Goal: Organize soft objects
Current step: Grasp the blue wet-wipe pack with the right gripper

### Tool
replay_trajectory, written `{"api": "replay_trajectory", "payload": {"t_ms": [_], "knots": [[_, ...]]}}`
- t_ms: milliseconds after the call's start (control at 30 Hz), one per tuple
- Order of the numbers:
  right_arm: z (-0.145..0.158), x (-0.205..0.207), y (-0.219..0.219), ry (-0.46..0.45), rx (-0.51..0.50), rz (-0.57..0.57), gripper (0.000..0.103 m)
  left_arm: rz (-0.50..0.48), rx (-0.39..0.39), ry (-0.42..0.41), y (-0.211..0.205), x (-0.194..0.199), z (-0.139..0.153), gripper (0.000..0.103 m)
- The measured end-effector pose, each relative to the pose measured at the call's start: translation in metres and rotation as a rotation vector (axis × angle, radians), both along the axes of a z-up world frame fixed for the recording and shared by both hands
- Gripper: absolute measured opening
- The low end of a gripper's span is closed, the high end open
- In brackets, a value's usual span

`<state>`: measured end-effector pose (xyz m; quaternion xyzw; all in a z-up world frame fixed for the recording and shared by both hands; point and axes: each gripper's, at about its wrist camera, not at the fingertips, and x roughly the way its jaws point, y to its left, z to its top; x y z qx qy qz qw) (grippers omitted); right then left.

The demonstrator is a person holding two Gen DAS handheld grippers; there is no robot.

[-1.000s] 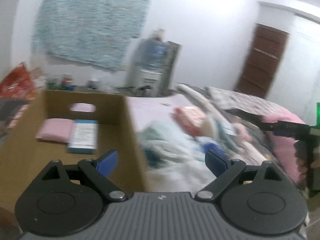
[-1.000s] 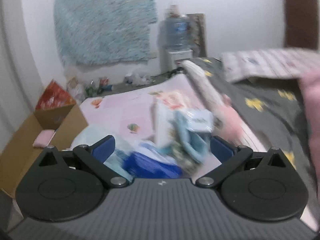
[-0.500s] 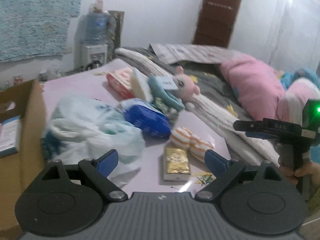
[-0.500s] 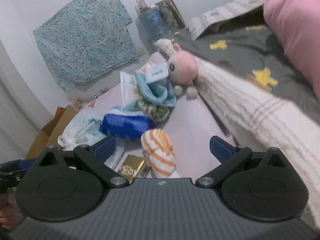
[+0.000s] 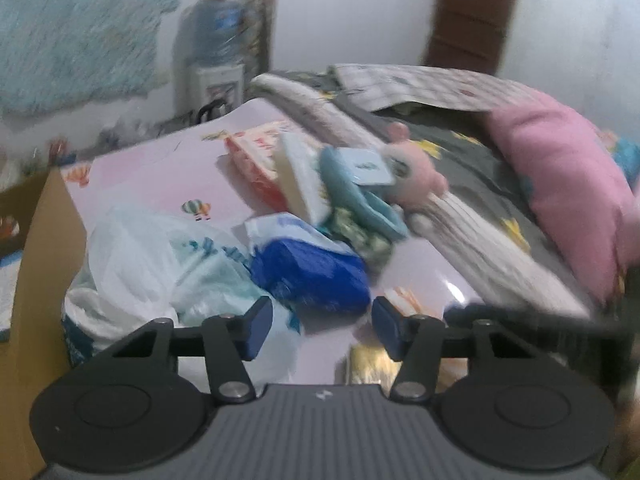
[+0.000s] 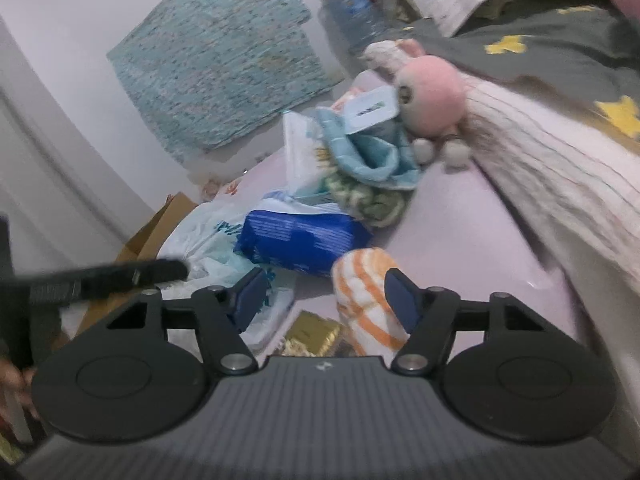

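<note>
Both grippers are caught mid-close. The right gripper [image 6: 324, 296] is closing around the orange-striped plush [image 6: 366, 296] at lower centre, pads not pressed on it yet. The left gripper [image 5: 322, 326] is closing with nothing gripped, the blue wipes pack [image 5: 310, 276] seen just beyond its tips. The pink plush doll [image 6: 430, 94] is parked upper right, the cardboard box [image 5: 44, 280] at the left edge.

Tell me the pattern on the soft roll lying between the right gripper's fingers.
Orange and white stripes on the soft roll; the right wrist view shows it best.
</note>
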<state>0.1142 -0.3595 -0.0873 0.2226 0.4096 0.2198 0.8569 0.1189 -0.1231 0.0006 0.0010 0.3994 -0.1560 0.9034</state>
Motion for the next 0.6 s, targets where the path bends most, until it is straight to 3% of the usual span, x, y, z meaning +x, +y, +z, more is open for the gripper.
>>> {"api": "replay_trajectory", "payload": {"t_ms": [100, 433, 600], "knots": [[0.003, 0.017, 0.028, -0.055, -0.068, 0.078, 0.066, 0.058, -0.053, 0.042, 0.009, 0.033, 0.003, 0.050], [-0.001, 0.072, 0.134, -0.230, -0.453, 0.397, 0.077, 0.144, -0.070, 0.088, 0.015, 0.102, -0.010, 0.048], [-0.019, 0.078, 0.167, -0.271, -0.608, 0.517, 0.078, 0.158, -0.085, 0.147, 0.014, 0.120, -0.023, 0.039]]}}
